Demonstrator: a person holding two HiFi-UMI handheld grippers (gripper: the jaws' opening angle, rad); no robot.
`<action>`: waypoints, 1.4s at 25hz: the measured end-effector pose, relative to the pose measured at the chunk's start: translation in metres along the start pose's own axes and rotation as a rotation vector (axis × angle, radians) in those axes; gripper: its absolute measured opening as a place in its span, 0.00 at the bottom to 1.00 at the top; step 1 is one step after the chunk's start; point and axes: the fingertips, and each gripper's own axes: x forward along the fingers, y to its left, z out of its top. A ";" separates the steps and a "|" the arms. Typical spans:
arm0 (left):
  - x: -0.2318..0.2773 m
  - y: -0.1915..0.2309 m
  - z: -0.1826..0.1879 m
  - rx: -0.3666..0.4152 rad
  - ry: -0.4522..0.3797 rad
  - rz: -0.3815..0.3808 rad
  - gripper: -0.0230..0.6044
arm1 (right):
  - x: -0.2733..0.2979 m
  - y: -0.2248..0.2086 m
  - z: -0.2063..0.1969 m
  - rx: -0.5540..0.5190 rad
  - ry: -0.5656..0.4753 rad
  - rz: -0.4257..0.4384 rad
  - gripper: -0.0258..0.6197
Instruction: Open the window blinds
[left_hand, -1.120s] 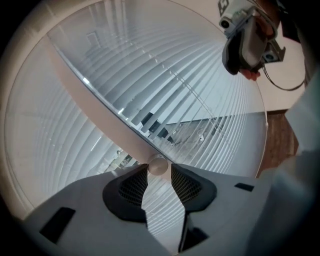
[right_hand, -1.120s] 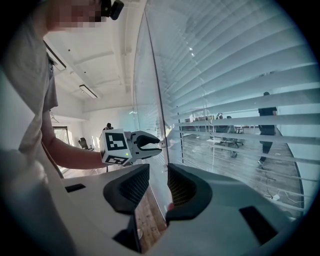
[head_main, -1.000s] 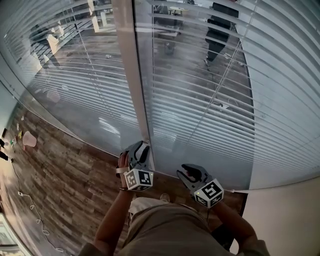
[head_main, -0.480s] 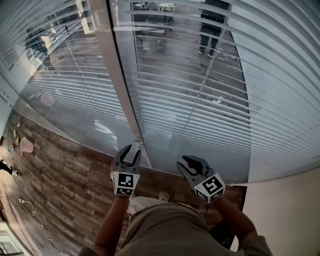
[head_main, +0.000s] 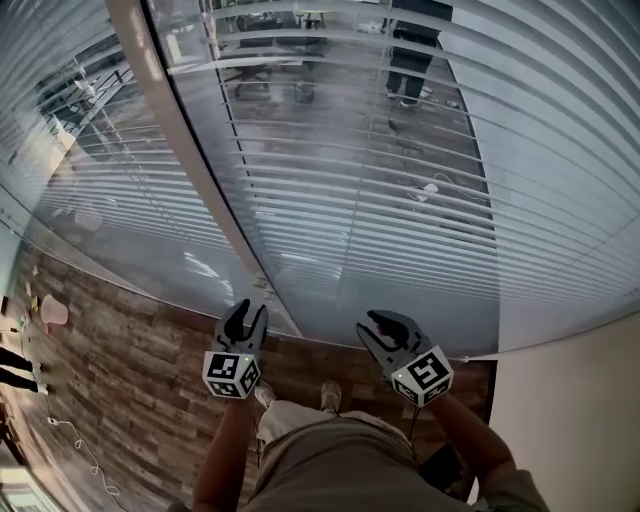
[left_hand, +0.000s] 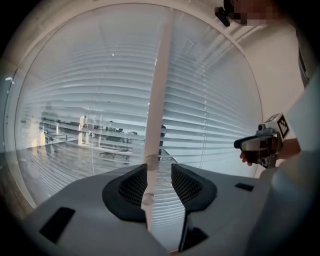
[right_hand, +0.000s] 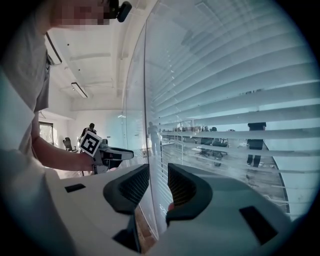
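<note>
White slatted window blinds (head_main: 420, 180) hang behind a glass wall, their slats tilted enough to show an office beyond. A white upright post (head_main: 195, 165) divides the glass. My left gripper (head_main: 246, 310) stands low in front of the post's foot, jaws upright and open. In the left gripper view the post (left_hand: 160, 100) shows through the gap between the jaws, and no pad touches it. My right gripper (head_main: 366, 328) is held to the right, close to the glass, open with nothing between its pads. A thin cord (left_hand: 205, 125) hangs in front of the slats.
Wood-pattern floor (head_main: 120, 350) runs along the base of the glass at the left. A plain white wall (head_main: 570, 400) closes the right side. My own legs and shoes (head_main: 325, 395) are below the grippers. A person (head_main: 412, 50) stands beyond the glass.
The left gripper has rolled from lying on its side to jaws upright and has shifted left. The head view has swung, so the post now leans further left. The right gripper keeps its pose.
</note>
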 end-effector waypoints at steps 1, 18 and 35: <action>-0.001 -0.001 0.000 0.001 0.000 -0.001 0.26 | -0.003 -0.001 0.000 0.001 -0.001 -0.004 0.23; -0.028 0.004 0.024 -0.026 -0.051 -0.064 0.26 | -0.004 0.026 0.027 0.008 -0.025 -0.069 0.23; -0.141 0.057 0.015 0.007 -0.060 -0.176 0.26 | 0.051 0.161 0.053 0.006 -0.064 -0.106 0.23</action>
